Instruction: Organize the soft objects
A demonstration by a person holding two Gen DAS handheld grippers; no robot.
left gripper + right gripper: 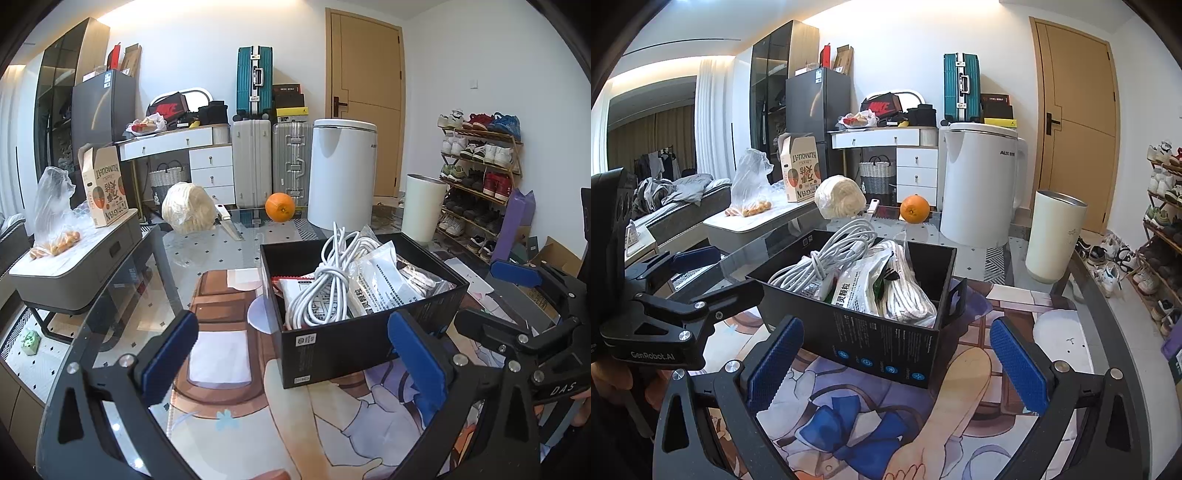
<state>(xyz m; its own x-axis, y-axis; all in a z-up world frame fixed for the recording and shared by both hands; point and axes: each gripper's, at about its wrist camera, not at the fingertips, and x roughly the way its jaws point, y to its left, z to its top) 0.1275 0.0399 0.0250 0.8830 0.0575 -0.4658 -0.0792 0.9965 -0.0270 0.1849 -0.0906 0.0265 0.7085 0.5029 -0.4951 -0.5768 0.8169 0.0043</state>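
Note:
A black open box [332, 343] [886, 343] stands on the printed mat. It holds a coiled white cable [325, 291] [827, 258], white sachets [380, 284] [860, 288] and a bagged white rope bundle [908, 291]. My left gripper [295, 362] is open and empty, just in front of the box's near corner. My right gripper [897, 362] is open and empty, its jaws either side of the box's near wall without touching. Each gripper shows in the other's view, the right one [517, 295] at right and the left one [683, 280] at left.
On the glass table behind the box are a bagged cream bundle [188, 210] [840, 201], a knife [229, 221], an orange [280, 206] [915, 209], a white appliance [341, 177] [982, 184] and a cream tumbler [423, 206] [1054, 236]. A side table [74, 273] stands left.

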